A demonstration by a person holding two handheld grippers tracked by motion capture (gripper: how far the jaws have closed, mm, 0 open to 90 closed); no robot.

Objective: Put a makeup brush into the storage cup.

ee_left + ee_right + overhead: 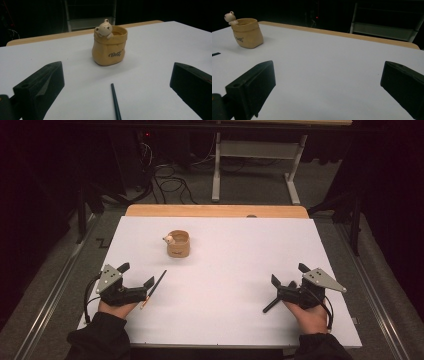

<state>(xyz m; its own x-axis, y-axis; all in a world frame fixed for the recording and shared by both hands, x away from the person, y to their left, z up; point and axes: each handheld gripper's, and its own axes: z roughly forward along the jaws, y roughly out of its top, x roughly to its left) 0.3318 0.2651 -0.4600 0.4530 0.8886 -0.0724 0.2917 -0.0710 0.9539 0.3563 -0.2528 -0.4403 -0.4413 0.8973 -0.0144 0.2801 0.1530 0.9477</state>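
Tan ceramic sack-shaped pot [178, 244] with a bear figure stands mid-table on the white sheet [225, 285]; a thin dark brush [154, 288] lies just beside the left gripper [136, 275]. Both that and the right gripper [289, 275] rest spread wide, holding nothing.

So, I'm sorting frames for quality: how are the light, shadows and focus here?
High view: white table evenly lit, surroundings dark, detail soft. Left gripper view: pot fairly sharp, faint shadow to its right; near jaws blurred. Right gripper view: dim, pot soft, background black.

Dark pencil [155, 287] flat; bear pot [178, 243] upright
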